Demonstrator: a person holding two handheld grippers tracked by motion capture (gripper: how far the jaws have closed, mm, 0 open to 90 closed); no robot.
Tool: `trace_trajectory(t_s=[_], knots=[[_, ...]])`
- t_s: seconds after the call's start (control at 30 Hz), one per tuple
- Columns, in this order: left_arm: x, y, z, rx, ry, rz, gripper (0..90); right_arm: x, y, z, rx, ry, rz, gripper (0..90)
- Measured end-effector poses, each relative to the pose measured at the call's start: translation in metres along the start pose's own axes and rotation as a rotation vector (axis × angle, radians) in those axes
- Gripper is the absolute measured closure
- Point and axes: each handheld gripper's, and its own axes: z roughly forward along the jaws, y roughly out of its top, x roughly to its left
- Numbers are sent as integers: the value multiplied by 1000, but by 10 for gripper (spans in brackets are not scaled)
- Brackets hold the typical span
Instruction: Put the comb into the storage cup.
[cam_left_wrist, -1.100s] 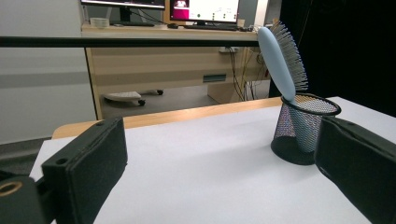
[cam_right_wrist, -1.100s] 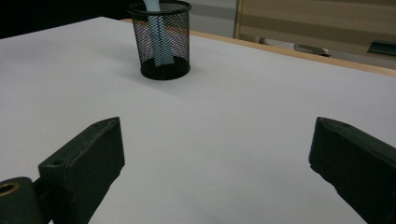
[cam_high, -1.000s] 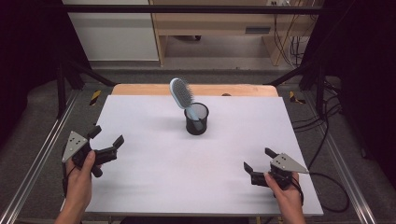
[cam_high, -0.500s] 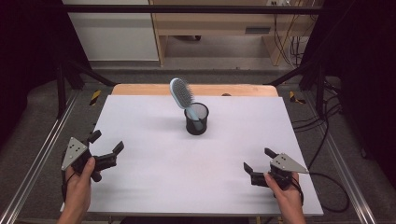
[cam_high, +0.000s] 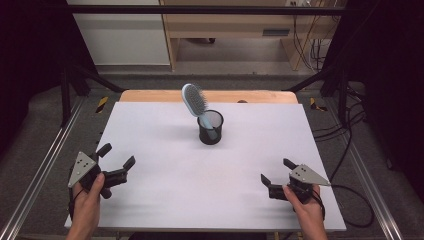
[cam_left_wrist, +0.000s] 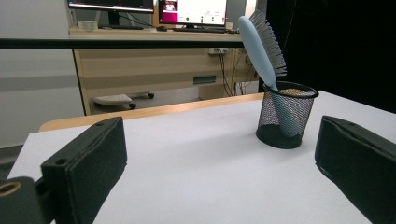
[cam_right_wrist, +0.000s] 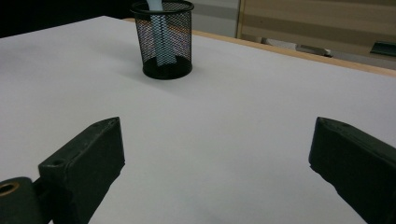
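Note:
A black mesh cup (cam_high: 210, 127) stands upright near the back middle of the white table (cam_high: 165, 185). A pale blue hairbrush (cam_high: 194, 100) leans in it, handle down, bristles facing right. The left gripper view has the cup (cam_left_wrist: 286, 114) and brush (cam_left_wrist: 261, 44) ahead to the right; the right gripper view has the cup (cam_right_wrist: 163, 39) far ahead to the left. My left gripper (cam_high: 117, 156) is open and empty near the table's front left corner. My right gripper (cam_high: 278, 171) is open and empty near the front right.
A wooden strip (cam_high: 150, 95) runs along the table's far edge. Beyond it stand a wooden desk (cam_high: 235, 25) and dark frame bars. Cables (cam_high: 350, 150) trail on the floor to the right. Metal rails run along both sides.
My left gripper has drawn back toward the table's front left corner. The right gripper, cup and brush have stayed in place.

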Motion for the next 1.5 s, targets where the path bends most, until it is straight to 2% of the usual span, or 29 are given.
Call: trace_trajectory(t_s=[0.77,1.0,1.37,1.5], knots=[[-13,-14,2,36,-36,-5,22,2,0,1,1,13,-24,36],[-15,-17,0,52,-38,14,23,2,0,1,2,17,-29,36],[-19,-20,-6,68,-50,18,23,2,-1,2,2,22,-33,36],[-21,-22,-9,74,-53,35,23,2,-1,1,1,22,-36,36]])
